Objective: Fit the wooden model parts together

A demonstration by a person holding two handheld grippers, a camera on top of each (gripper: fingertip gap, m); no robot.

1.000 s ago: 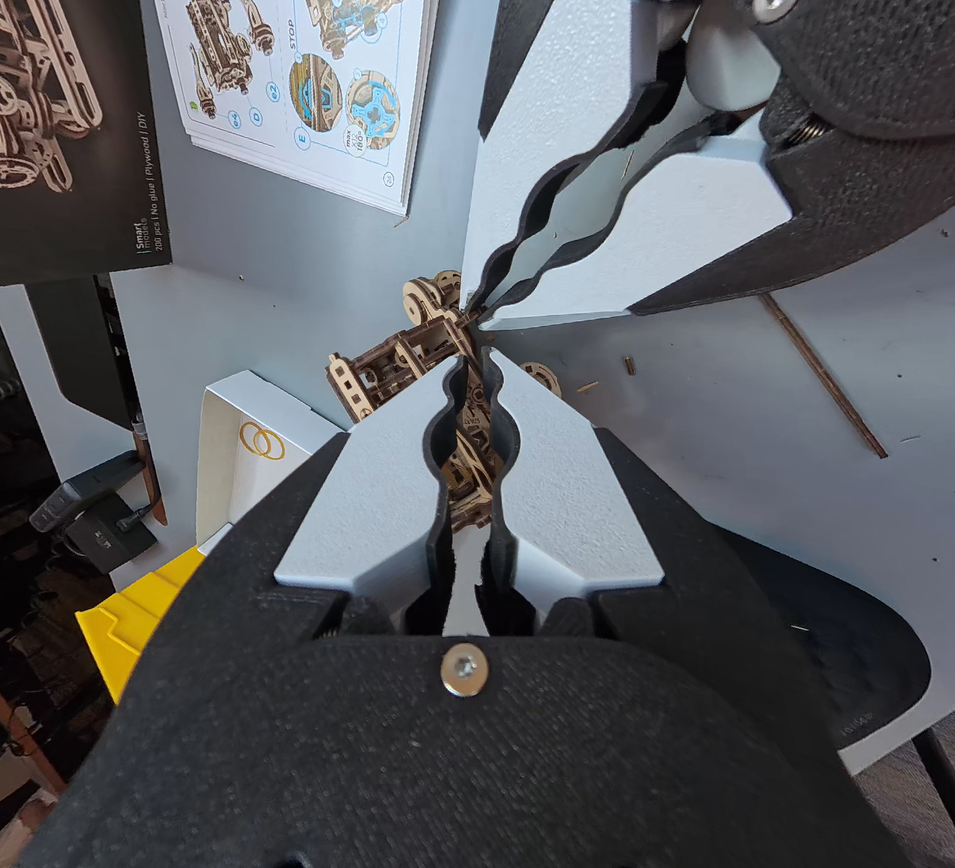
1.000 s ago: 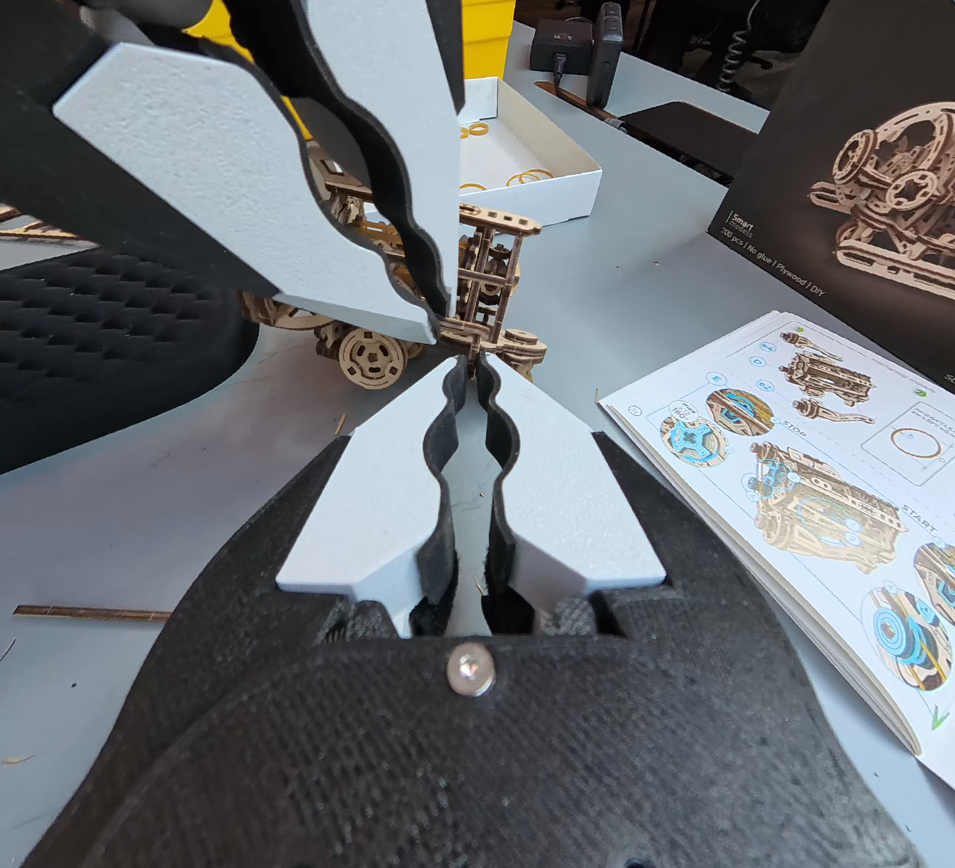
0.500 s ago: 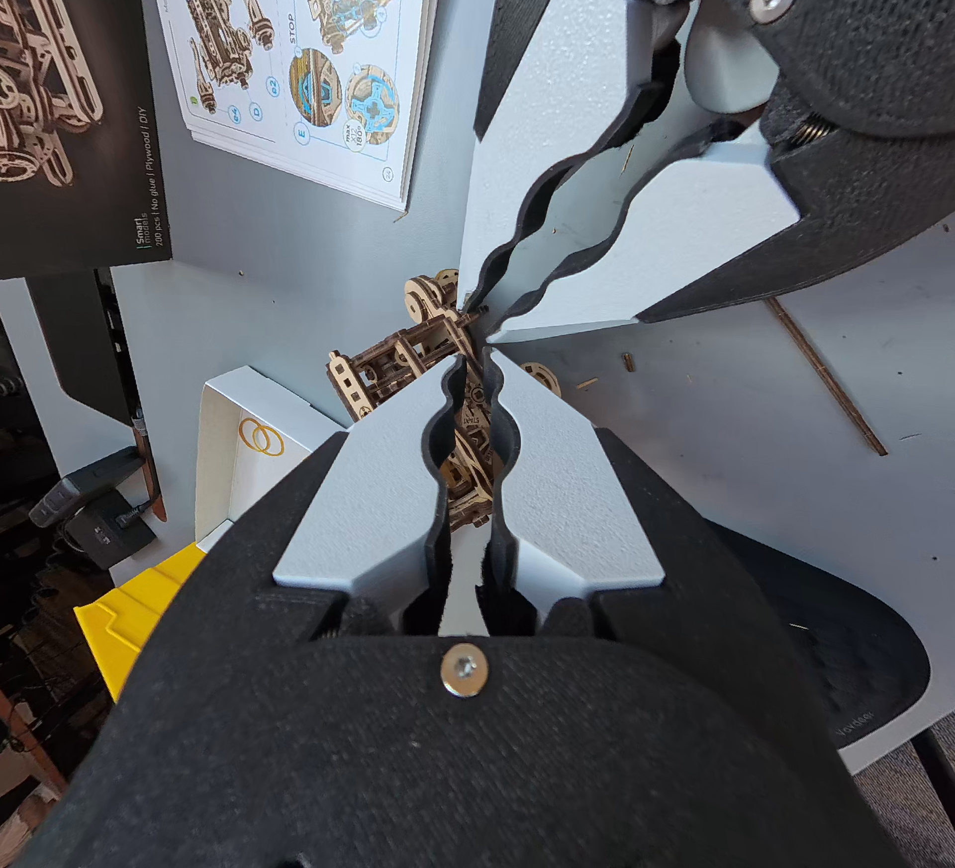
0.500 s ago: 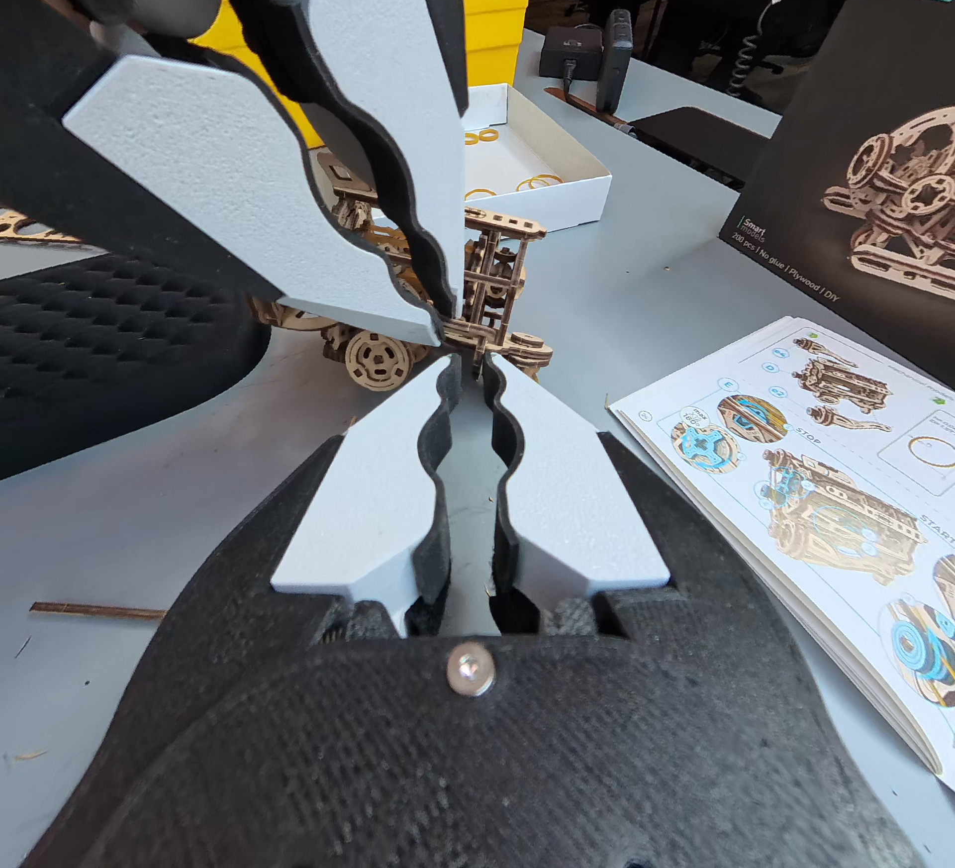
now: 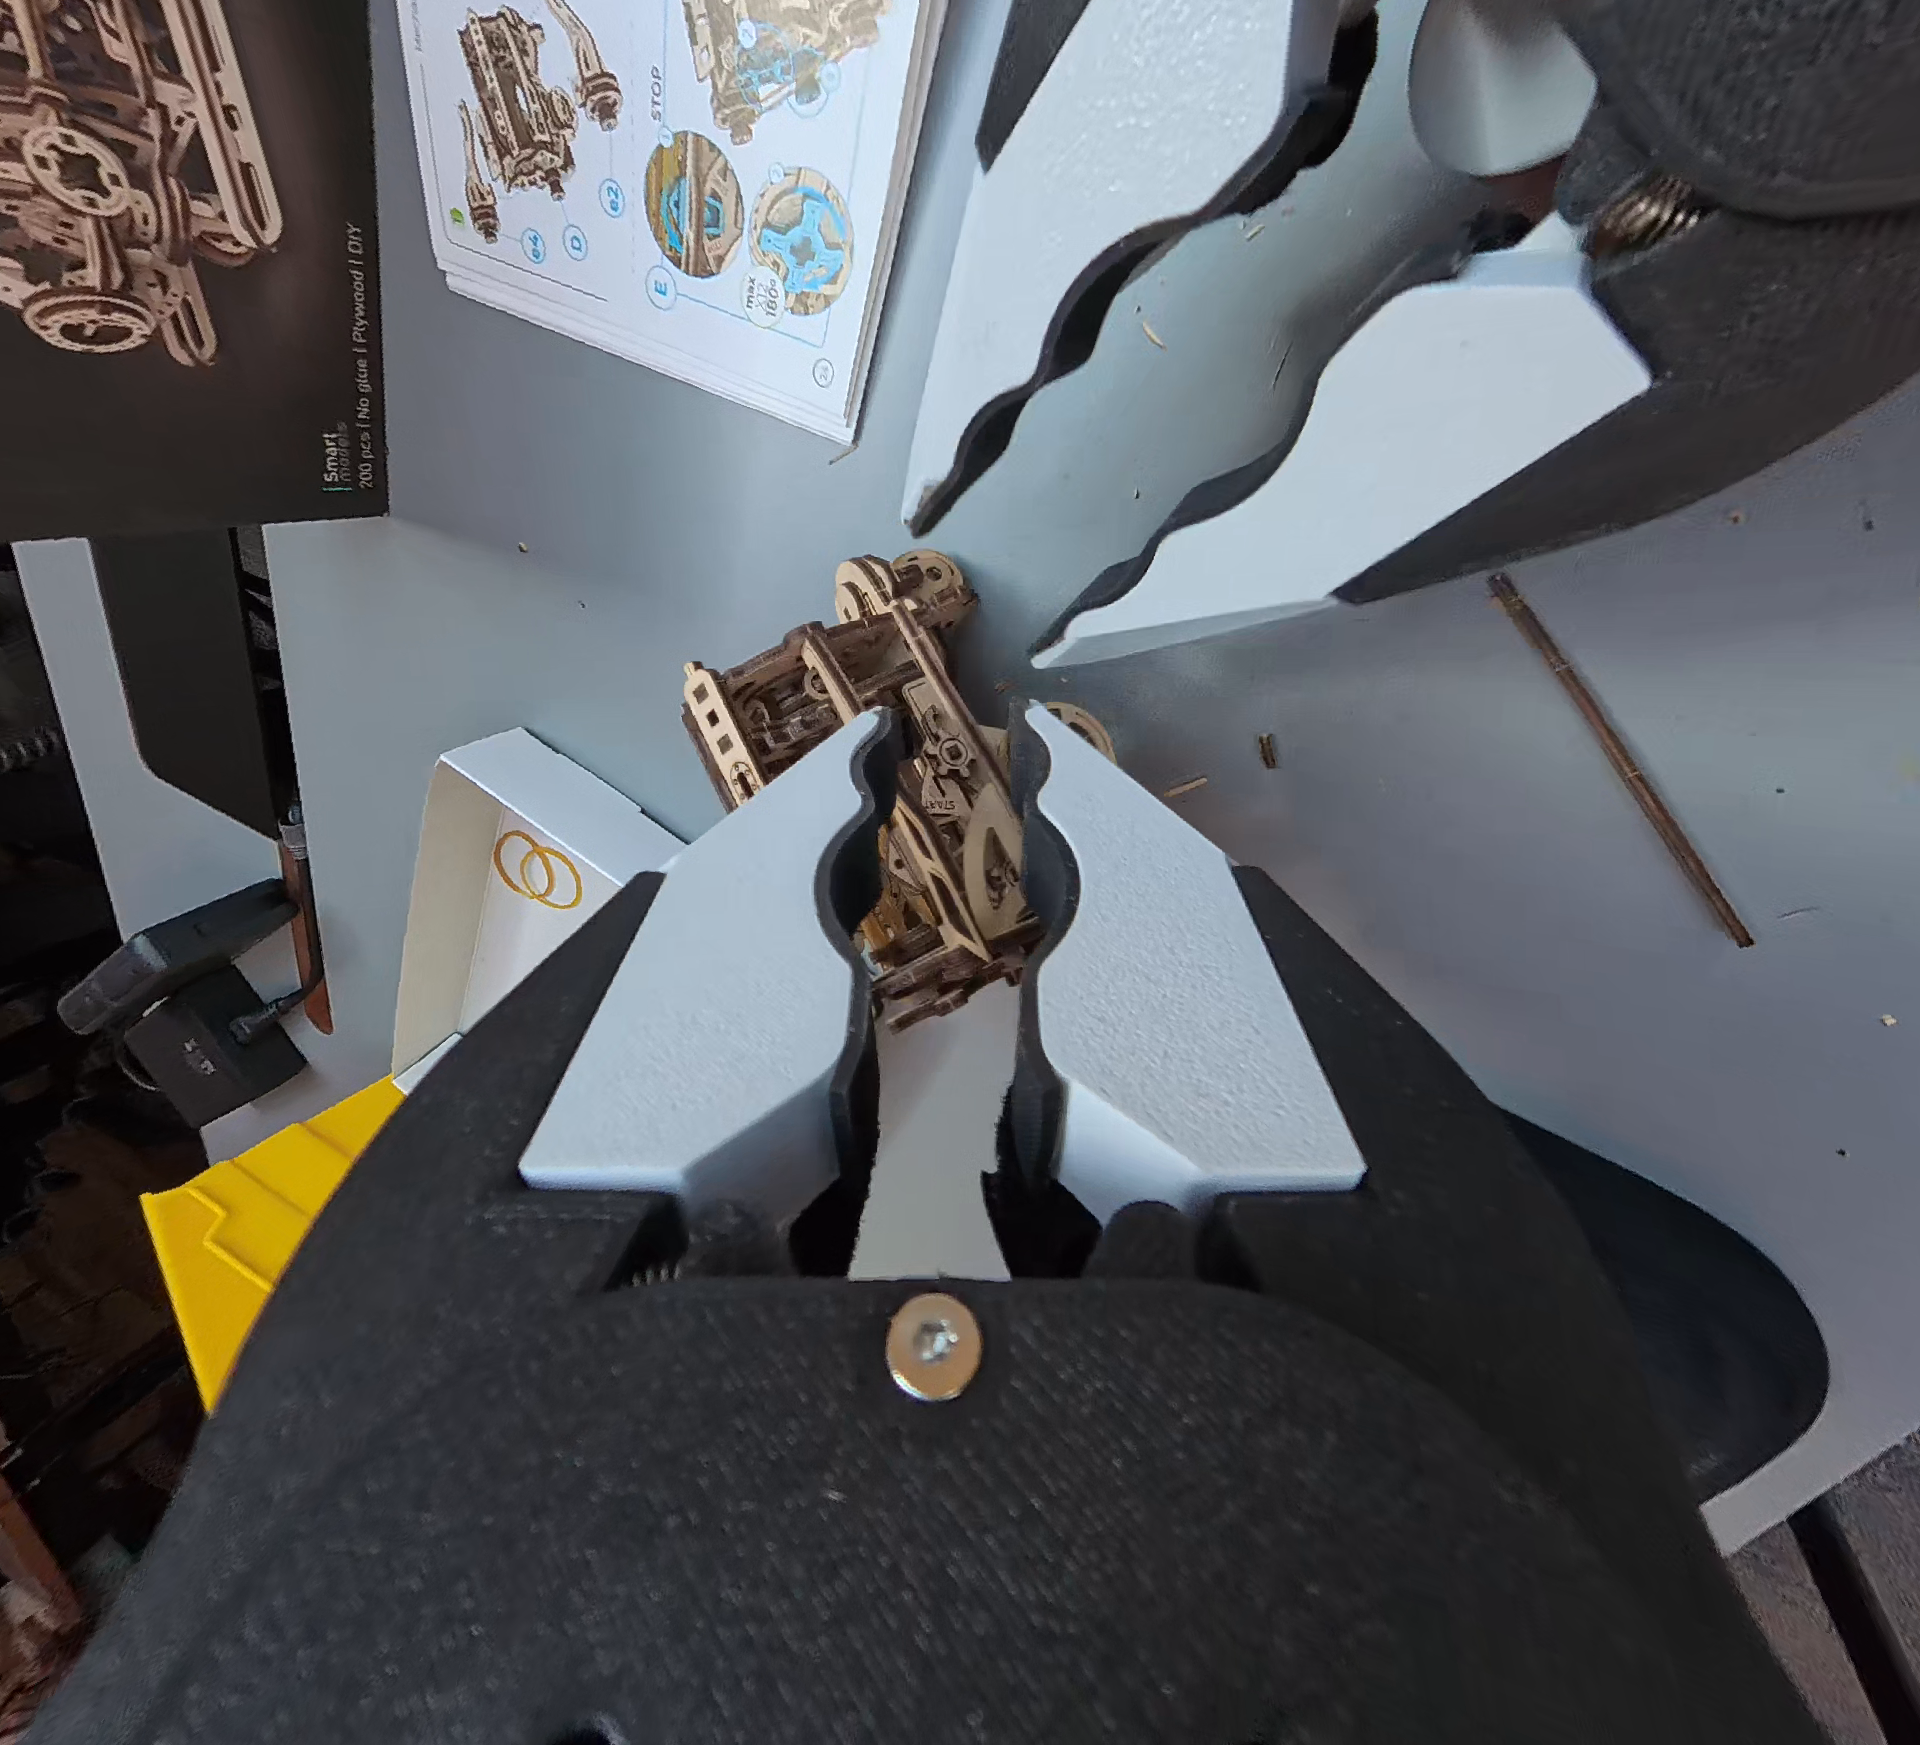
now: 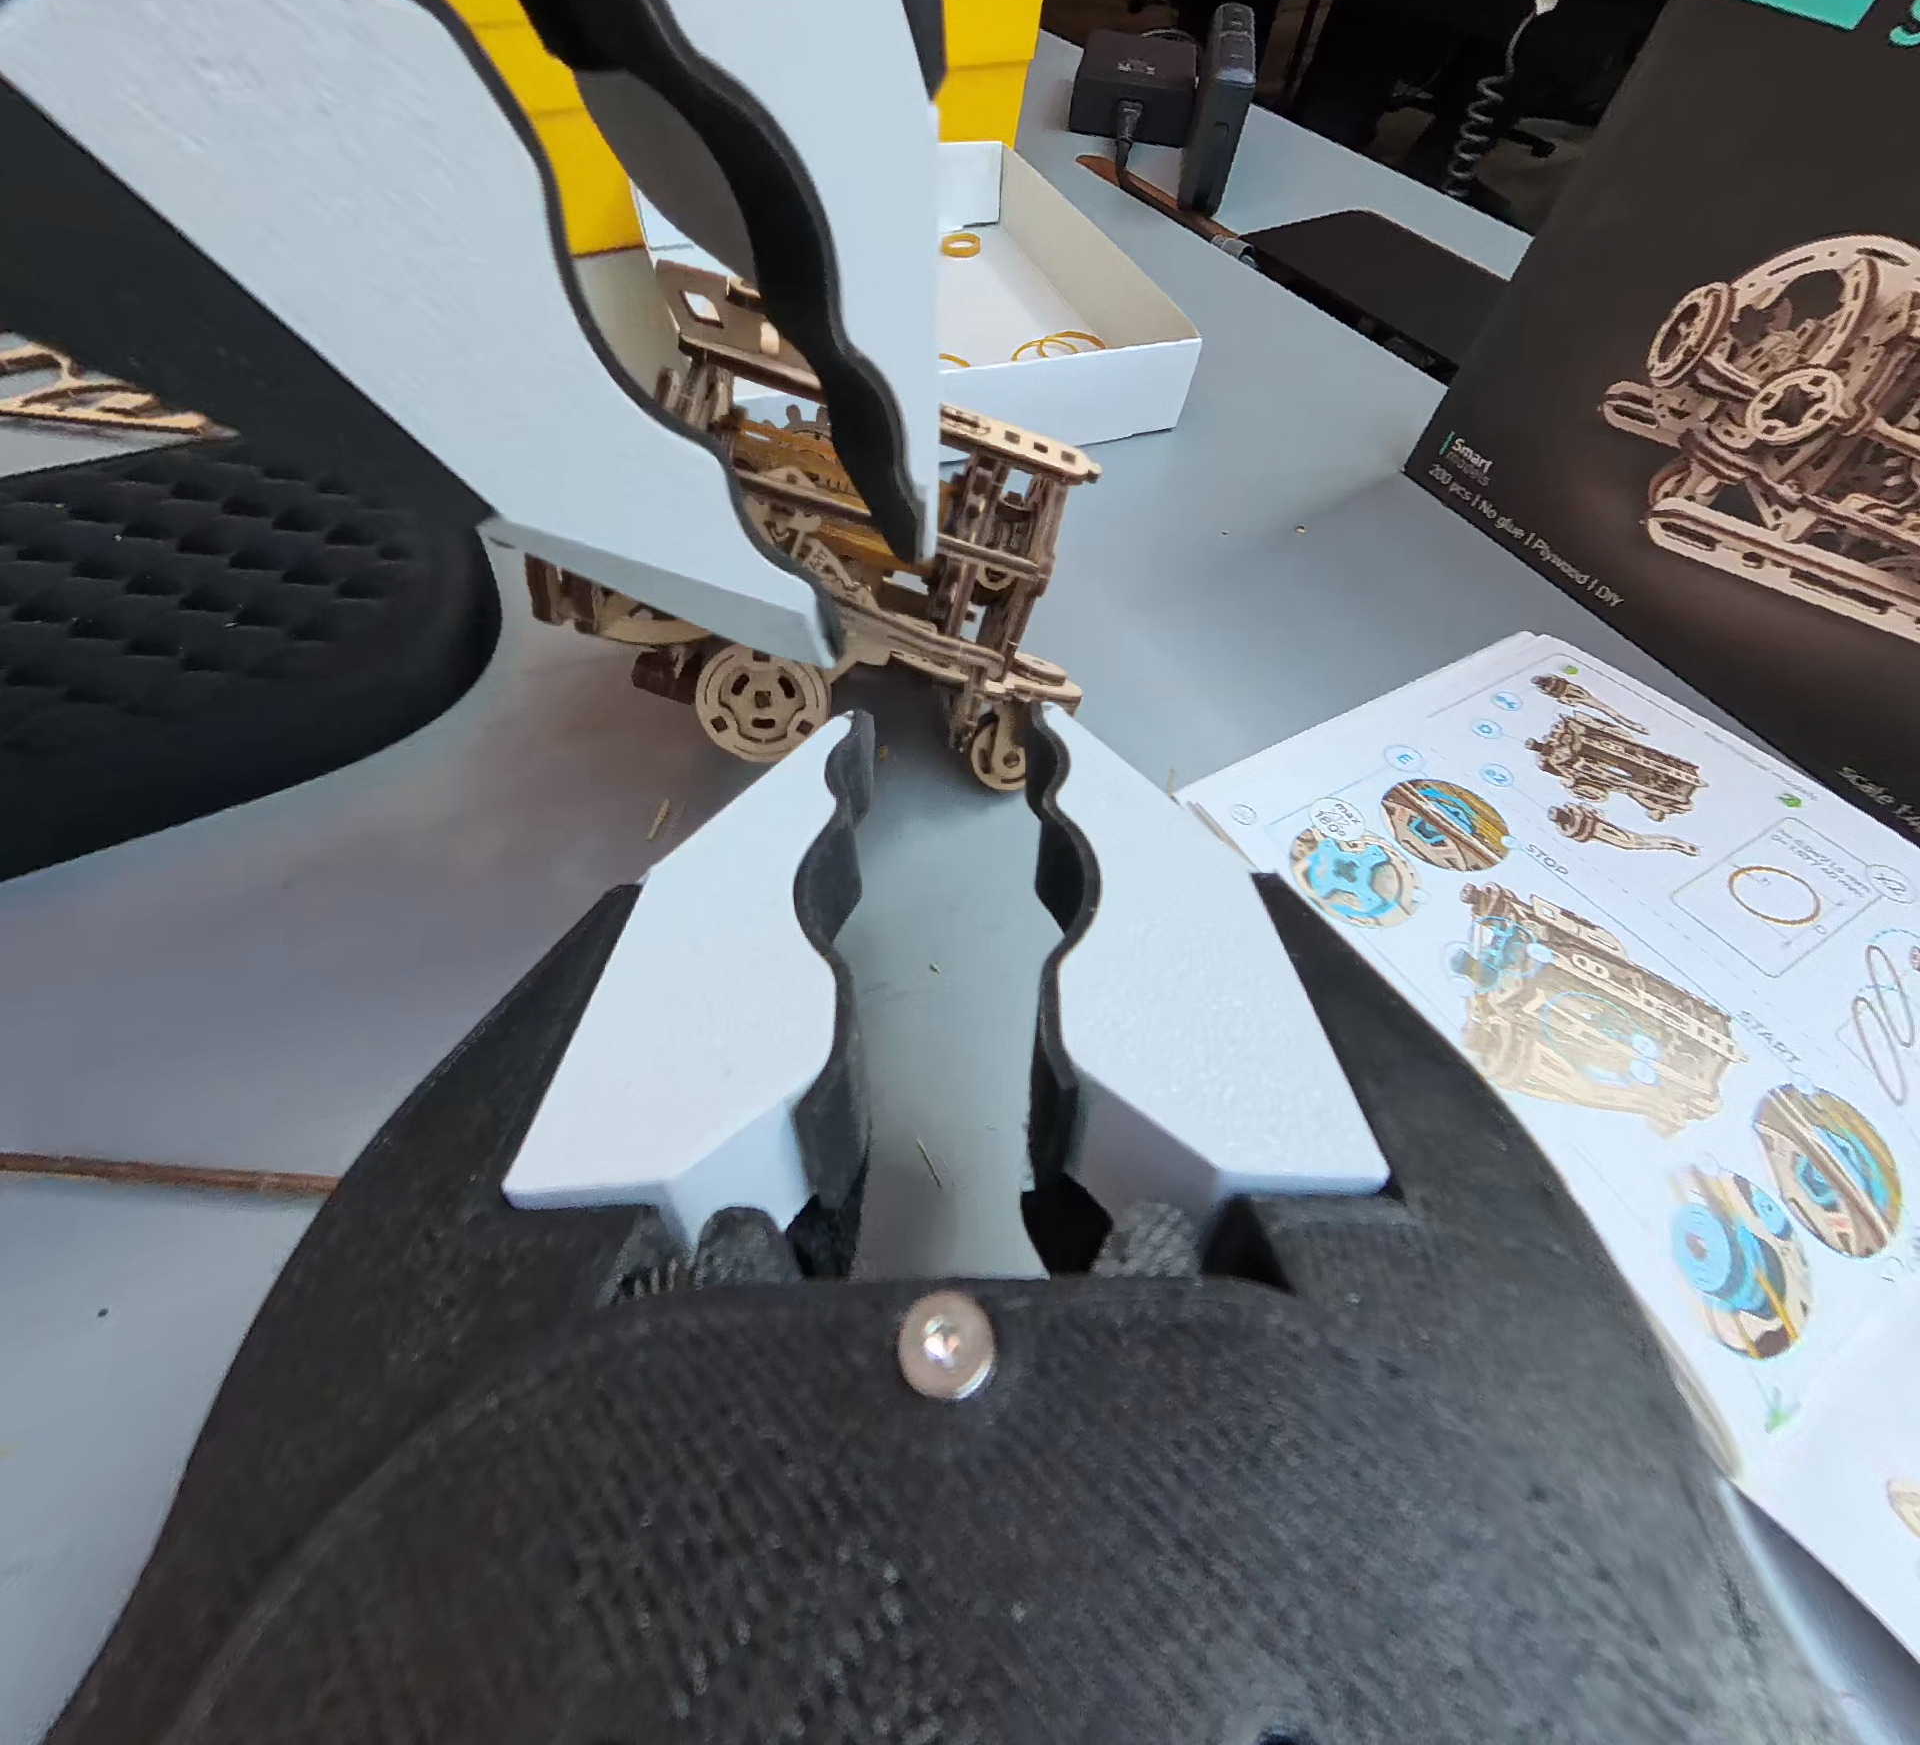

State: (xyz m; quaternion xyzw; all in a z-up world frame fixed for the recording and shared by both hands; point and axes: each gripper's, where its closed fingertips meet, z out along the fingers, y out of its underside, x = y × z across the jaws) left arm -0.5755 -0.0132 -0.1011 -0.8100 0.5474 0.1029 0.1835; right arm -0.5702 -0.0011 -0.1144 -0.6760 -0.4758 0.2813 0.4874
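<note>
wooden model (image 6: 852,573) | beside: white tray (image 6: 1091,345), instruction booklet (image 6: 1558,968)

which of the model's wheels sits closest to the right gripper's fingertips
The small front wheel, right beside the right gripper's right fingertip. The larger spoked wheel sits farther left, under the left gripper's finger.

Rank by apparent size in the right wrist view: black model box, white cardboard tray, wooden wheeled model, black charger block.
1. black model box
2-3. wooden wheeled model and white cardboard tray: too close to rank, both partly hidden
4. black charger block
</note>
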